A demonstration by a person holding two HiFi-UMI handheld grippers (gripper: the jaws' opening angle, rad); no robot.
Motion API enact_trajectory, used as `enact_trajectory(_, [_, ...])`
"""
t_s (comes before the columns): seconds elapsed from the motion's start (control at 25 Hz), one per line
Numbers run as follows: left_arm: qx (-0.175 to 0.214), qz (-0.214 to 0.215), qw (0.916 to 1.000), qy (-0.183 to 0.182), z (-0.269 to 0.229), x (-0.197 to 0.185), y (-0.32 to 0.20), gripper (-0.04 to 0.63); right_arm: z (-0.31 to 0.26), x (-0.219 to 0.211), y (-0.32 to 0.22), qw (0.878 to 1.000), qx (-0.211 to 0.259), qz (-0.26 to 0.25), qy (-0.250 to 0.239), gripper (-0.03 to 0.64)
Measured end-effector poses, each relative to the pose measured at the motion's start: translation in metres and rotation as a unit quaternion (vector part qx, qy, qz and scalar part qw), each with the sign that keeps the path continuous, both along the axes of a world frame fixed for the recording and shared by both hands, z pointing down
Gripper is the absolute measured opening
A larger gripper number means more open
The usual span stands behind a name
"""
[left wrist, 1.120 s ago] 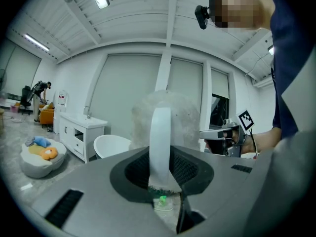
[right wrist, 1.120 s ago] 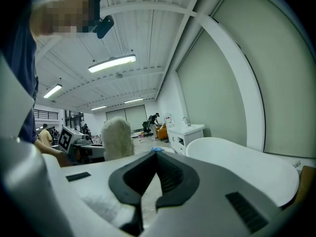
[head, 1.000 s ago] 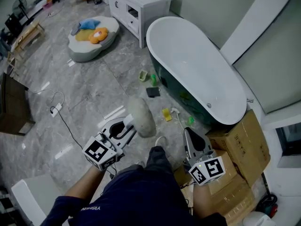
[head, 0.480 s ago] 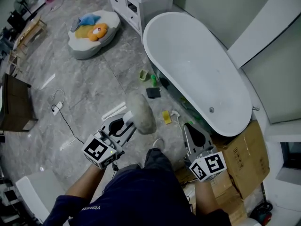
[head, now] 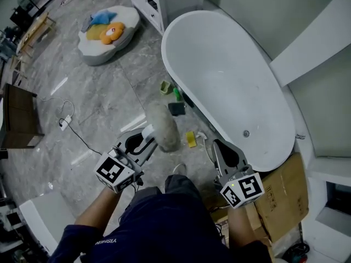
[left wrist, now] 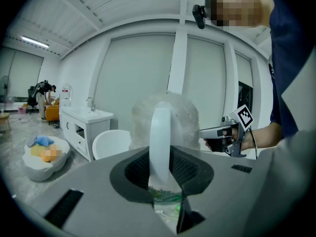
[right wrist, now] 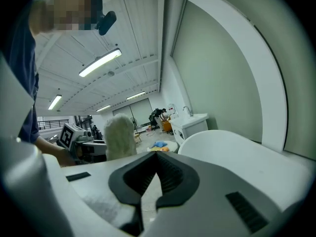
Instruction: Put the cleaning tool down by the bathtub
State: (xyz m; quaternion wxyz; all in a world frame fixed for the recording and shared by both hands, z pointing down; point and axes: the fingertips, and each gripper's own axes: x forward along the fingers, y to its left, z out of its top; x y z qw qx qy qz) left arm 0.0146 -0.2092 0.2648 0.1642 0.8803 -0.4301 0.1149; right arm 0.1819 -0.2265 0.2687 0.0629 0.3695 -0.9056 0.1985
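In the head view, the left gripper (head: 143, 140) is in the lower middle of the picture, a bit to the left. Its two jaws squeeze the white handle of the cleaning tool (head: 162, 126). The tool has a big fluffy grey-white head, and it sticks out past the jaws toward the top of the picture. It is held up above the grey floor (head: 104, 92), just left of the bathtub (head: 230, 81). The bathtub is big and white and fills the upper right of the picture. The right gripper (head: 216, 144) is in the lower middle, a bit to the right, near the low end of the tub. Its jaws are closed together and there is nothing between them. Small things lie on the floor close beside the tub: a green thing (head: 166, 87), a dark thing (head: 176, 109) and a yellow thing (head: 190, 139). Brown cardboard boxes (head: 282, 193) are at the lower right. A round cushion (head: 107, 34) with soft toys lies at the upper left.
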Motion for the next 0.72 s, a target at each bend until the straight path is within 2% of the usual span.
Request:
enact_trajectory(0.36, [-0.007, 0.006, 0.9995, -0.030, 0.018, 0.007, -0.044, 0.109, 0.019, 0.000, -0.040, 1.000, -0.012, -0.020, 0.000, 0.005])
enact_trajectory(0.56, [-0.015, 0.019, 0.9981, -0.056, 0.046, 0.000, -0.057, 0.109, 0.041, -0.014, -0.055, 0.999, -0.022, -0.033, 0.007, 0.005])
enact_trajectory(0.72, [-0.029, 0.028, 0.9972, -0.064, 0.077, -0.008, -0.062, 0.109, 0.065, -0.030, -0.065, 0.999, -0.032, -0.038, 0.014, 0.005])
